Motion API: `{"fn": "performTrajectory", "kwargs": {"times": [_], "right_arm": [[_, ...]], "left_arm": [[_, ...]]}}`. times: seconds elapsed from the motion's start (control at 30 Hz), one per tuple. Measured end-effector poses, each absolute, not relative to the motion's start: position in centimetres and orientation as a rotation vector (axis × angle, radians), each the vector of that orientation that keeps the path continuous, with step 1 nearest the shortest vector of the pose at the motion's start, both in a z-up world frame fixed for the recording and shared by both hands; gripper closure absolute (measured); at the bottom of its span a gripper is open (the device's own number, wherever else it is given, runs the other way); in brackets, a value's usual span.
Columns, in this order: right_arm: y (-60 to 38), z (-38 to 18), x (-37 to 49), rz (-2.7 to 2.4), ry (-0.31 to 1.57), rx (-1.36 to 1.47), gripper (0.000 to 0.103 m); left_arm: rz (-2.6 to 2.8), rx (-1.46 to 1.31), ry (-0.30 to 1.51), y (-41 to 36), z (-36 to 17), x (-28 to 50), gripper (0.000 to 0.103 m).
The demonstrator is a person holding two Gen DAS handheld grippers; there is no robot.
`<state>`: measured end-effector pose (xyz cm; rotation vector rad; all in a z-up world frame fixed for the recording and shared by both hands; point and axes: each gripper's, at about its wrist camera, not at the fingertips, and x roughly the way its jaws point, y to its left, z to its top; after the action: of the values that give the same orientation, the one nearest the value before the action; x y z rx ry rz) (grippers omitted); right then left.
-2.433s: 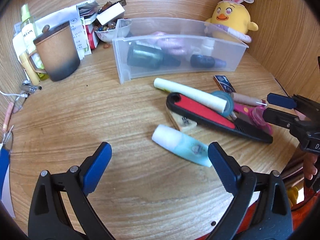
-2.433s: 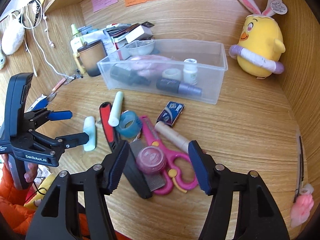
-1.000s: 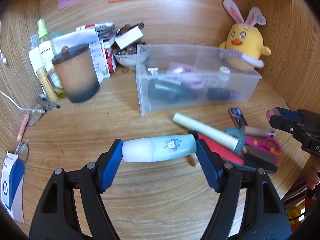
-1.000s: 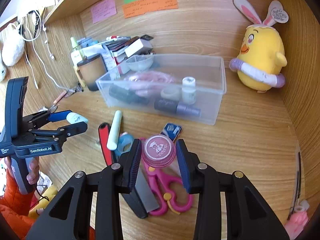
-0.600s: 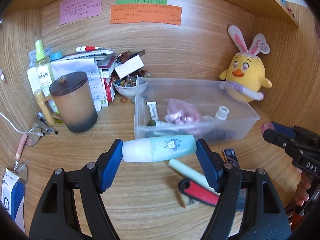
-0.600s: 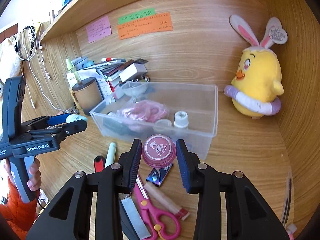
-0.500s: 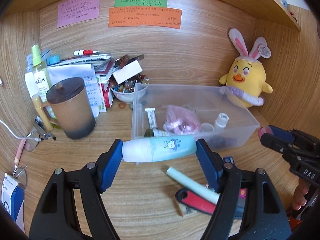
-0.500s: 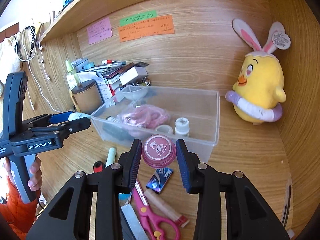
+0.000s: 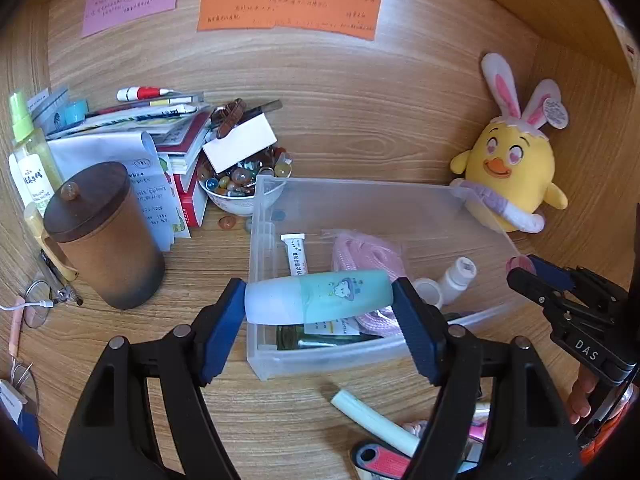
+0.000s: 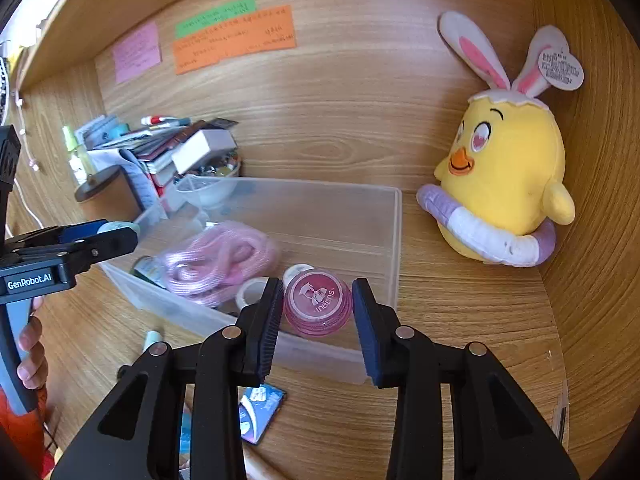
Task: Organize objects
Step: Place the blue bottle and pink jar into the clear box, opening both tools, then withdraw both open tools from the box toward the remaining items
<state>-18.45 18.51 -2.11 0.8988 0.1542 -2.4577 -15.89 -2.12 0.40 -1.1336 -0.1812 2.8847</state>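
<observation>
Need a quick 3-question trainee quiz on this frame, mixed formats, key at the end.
1. True or false: the left tool holds a teal-and-white bottle by its two ends.
2. What does the right tool grip? A) pink scissors B) round pink jar C) tape roll
3. Fill in: the coiled pink cord lies inside the clear plastic ____.

Key: 1 true; 2 B, the round pink jar; 3 bin.

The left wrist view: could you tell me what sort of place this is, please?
Probably a home study desk set in a wooden alcove: sticky notes on the back wall, a stack of books beside a lidded mug, and a plush chick in the corner.
</observation>
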Motion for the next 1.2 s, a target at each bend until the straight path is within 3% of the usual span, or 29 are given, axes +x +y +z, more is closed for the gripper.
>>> {"fn": "performTrajectory", "kwargs": {"times": [0.33,0.5,0.8,1.2], "right_arm": [[17.9,-3.4,-20.0,-2.431,0.127,0.973,0.069],[18.0,-2.7,-19.4,-2.439,0.112,0.942,0.051],[18.6,-1.0,-16.4,-2.408,0.125,0.861,0.048],[20.0,-3.5,-12.8,-2.353,0.208,0.926,0.045]], "left_arm": [[2.860,-1.188,-0.210,-2.6,-0.6,-17.6,0.029],[2.850,-1.160,-0.240,-2.8,0.1,-16.8,0.028],[2.889,-1.039,-0.088,-1.1,2.3,-13.1,0.007],[2.789,-1.165,-0.030,0.5,-1.2,-9.3,0.003]]}}
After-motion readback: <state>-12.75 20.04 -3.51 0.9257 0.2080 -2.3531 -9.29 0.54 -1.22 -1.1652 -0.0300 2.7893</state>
